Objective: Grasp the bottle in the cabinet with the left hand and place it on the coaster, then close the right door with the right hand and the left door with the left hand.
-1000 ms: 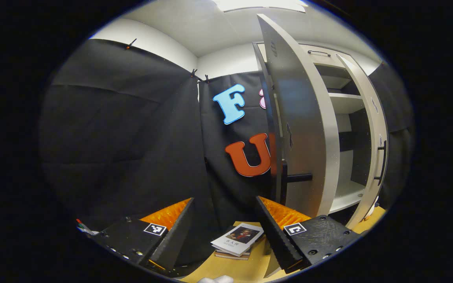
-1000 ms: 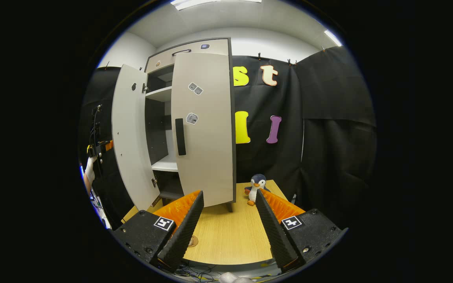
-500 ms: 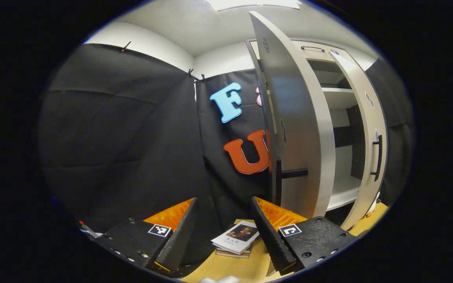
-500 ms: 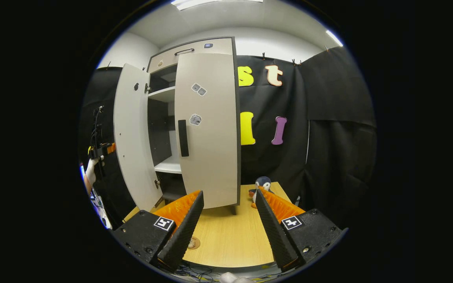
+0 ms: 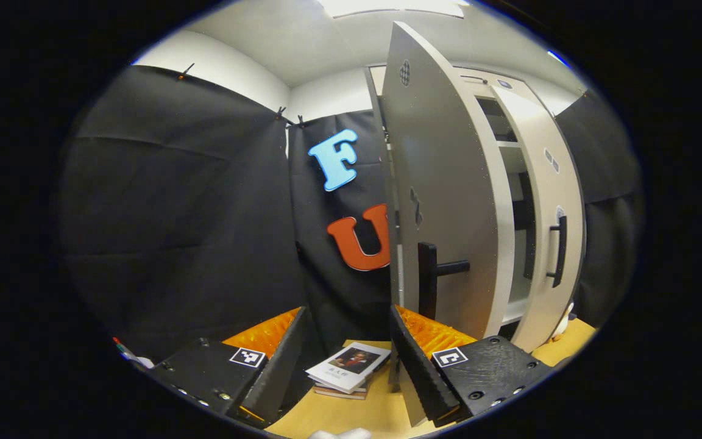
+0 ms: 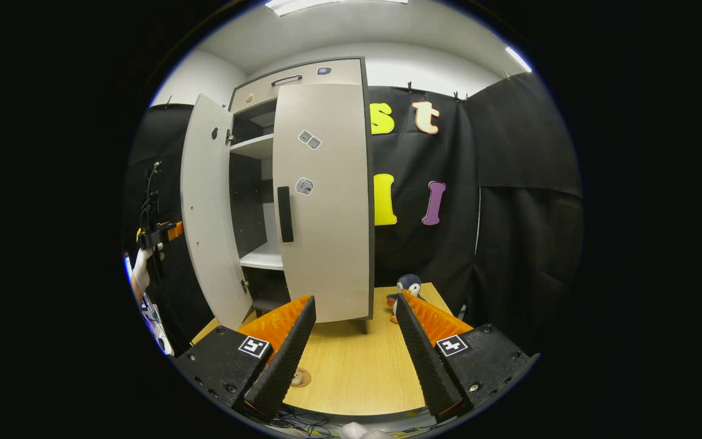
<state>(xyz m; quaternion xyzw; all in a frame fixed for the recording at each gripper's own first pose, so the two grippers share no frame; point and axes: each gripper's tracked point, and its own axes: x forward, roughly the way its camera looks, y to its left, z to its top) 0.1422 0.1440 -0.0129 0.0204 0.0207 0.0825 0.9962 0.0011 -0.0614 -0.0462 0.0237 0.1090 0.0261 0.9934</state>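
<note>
The cabinet's left door (image 5: 448, 201) stands partly open just ahead of my left gripper (image 5: 346, 317). Its black handle (image 5: 428, 277) is right above my right-hand finger (image 5: 415, 360). This gripper is open and holds nothing. The right door (image 5: 549, 207) is almost shut against the cabinet. In the right gripper view the left door (image 6: 208, 207) hangs open and the right door (image 6: 325, 201) with its black handle (image 6: 285, 213) is nearly shut. My right gripper (image 6: 354, 305) is open over the table. A round brown coaster (image 6: 300, 378) peeks out beside its left finger. A gloved hand holds the left gripper (image 6: 157, 234) outside the left door.
Stacked books (image 5: 346, 369) lie on the wooden table (image 6: 357, 372) by the left door's foot. A penguin toy (image 6: 409, 285) stands right of the cabinet. White shelves (image 6: 259, 256) show through the gap between the doors. Black cloth walls close in on both sides.
The left door has swung a little toward shut, and my left gripper has moved closer to its handle. The right gripper has barely moved.
</note>
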